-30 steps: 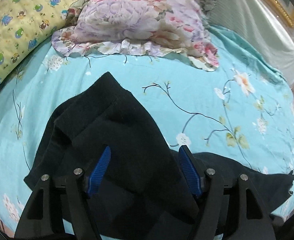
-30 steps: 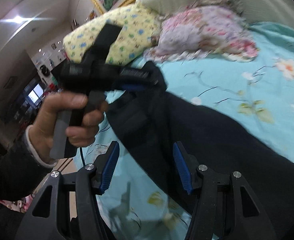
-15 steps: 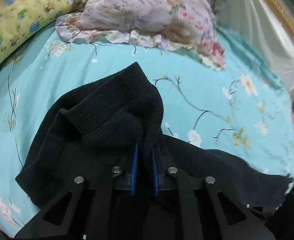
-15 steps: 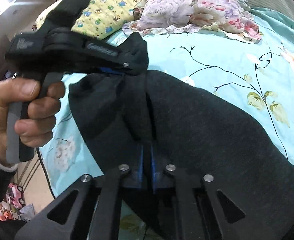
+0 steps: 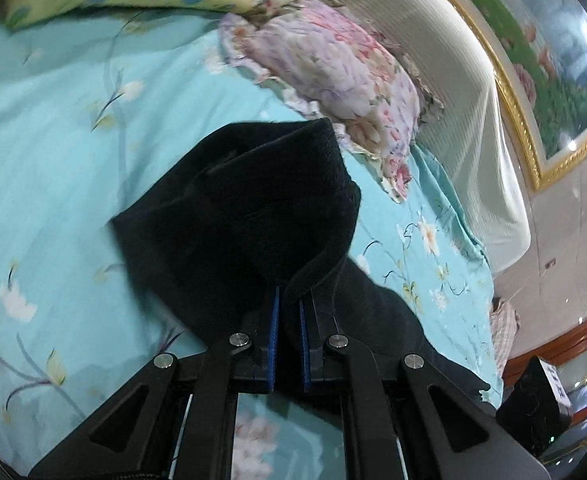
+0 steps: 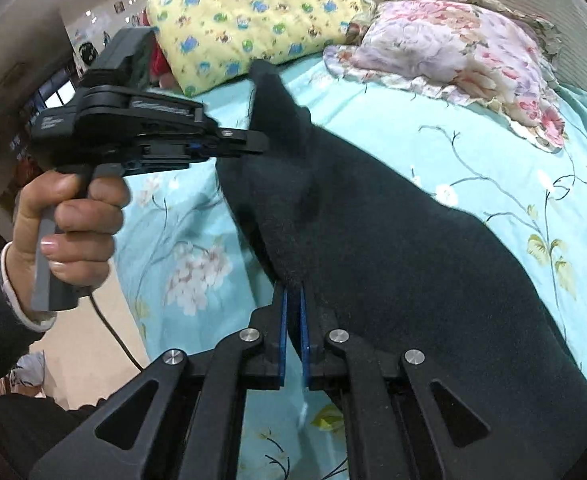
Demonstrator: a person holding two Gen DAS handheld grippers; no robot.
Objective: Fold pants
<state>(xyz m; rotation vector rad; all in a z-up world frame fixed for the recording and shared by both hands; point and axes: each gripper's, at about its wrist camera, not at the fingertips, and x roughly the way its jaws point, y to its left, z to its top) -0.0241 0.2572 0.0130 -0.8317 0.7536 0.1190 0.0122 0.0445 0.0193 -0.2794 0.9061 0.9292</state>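
Both grippers — left gripper [image 5: 288,312], right gripper [image 6: 292,312] — still pinch the pants [image 6: 393,248], now lifted higher.

The black pants [image 6: 393,240] run off the lower right edge, and folds hide both grippers' blue fingers [image 5: 274,312].

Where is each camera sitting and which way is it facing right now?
Left wrist: on the left gripper, looking along its fingers over the bed toward the floral pillow; its jaws pinch the pants.
Right wrist: on the right gripper, looking across the bed toward the yellow pillow; its jaws pinch the pants too, and the left hand holding the left gripper shows.
Shared: pants, bed, both pillows.
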